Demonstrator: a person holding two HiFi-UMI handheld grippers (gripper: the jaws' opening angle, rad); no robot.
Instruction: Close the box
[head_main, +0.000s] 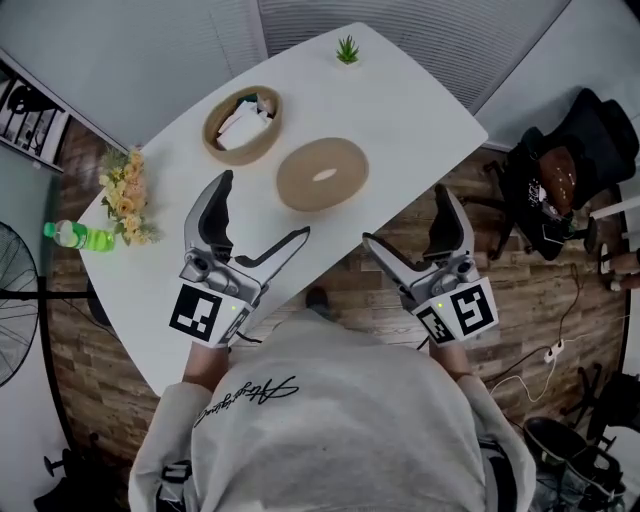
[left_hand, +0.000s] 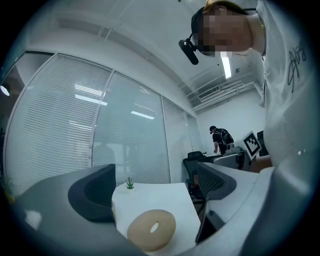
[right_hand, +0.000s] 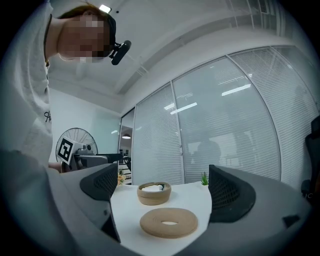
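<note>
Not begun: lid (head_main: 322, 175) lies beside open box (head_main: 250, 150), mid-bench (head_main: 400, 110). Left tool (head_main: 265, 208), right tool (head_main: 405, 215) both gaping, empty, at near edge. Next, likely: grip lid, seat on box.

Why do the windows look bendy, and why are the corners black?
Both gripper views: the wide lens bows the straight window frames and darkens the corners. Left gripper view: bright streaks glare on the glass. Head view: sharp and evenly lit.

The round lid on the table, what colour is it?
The lid is light tan, clearest in the head view.
</note>
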